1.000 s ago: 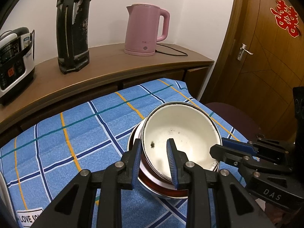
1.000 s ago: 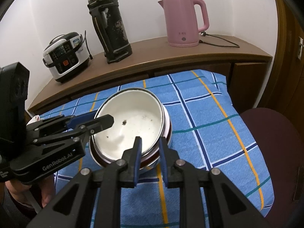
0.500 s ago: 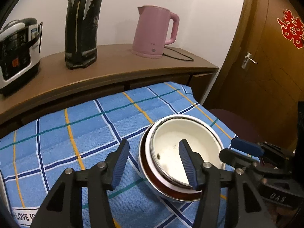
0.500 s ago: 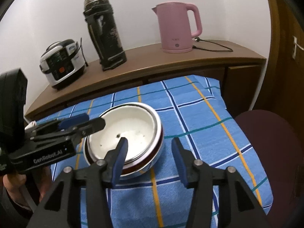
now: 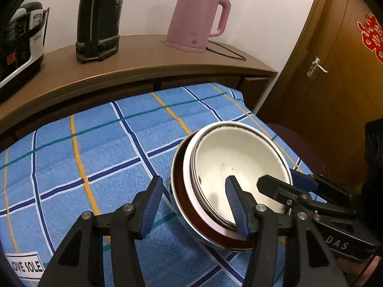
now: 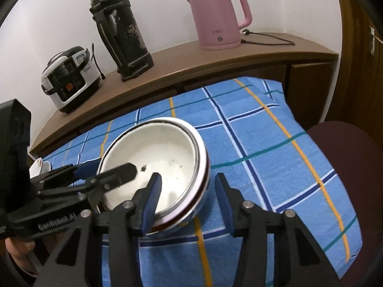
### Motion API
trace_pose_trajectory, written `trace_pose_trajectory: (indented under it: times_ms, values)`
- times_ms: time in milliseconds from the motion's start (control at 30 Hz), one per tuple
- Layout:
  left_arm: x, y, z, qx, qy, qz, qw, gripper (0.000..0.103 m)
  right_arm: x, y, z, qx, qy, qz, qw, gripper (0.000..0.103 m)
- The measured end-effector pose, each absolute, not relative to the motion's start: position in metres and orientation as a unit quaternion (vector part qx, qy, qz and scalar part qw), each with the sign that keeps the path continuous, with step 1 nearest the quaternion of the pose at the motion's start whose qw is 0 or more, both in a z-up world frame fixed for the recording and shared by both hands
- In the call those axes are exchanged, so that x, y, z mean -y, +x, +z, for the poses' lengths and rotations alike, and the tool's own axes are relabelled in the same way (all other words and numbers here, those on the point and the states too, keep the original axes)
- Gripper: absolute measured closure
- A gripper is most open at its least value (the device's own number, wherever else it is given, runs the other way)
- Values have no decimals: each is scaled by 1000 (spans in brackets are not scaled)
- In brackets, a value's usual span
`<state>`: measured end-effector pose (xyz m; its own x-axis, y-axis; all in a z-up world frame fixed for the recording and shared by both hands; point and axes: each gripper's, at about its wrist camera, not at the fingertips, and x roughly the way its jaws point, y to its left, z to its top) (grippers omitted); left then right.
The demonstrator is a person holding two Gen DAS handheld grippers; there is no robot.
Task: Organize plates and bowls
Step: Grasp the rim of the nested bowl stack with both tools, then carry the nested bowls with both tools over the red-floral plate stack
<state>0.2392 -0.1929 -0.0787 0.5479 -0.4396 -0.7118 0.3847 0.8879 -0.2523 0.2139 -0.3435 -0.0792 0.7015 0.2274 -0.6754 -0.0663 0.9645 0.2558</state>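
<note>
Straddling stacked bowls [image 5: 239, 167], both claws [image 5: 194, 205] [image 6: 189, 201] apart; red door ornament [image 5: 371, 38] only left view.

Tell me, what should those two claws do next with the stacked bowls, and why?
Probably draw both back from the bowls. The left gripper and right gripper are open, each straddling a rim of the nested stack, which sits on the cloth. Nothing is held, so the stacking looks done.

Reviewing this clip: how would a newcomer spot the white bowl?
Find the blue checked cloth below the wooden sideboard. One stack of dishes sits on it; the white bowl is the top one, nested inside a red-banded bowl.
</note>
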Motion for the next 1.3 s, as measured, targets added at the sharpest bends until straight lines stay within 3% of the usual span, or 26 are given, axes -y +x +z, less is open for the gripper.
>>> trace_pose_trajectory:
  times_ms: [67, 233, 600, 1300]
  values:
    - [195, 239, -80, -416, -26, -230, 880, 57, 344, 215, -80, -374, 104, 75, 918, 69]
    - [195, 237, -80, -413, -15, -215, 885, 60, 346, 217, -79, -371, 110, 75, 919, 72]
    - [188, 232, -75, -403, -11, -188, 896, 63, 343, 222, -71, -375, 118, 85, 915, 79]
    - [140, 213, -60, -375, -39, -144, 915, 63, 295, 225, -57, -374, 92, 127, 914, 79]
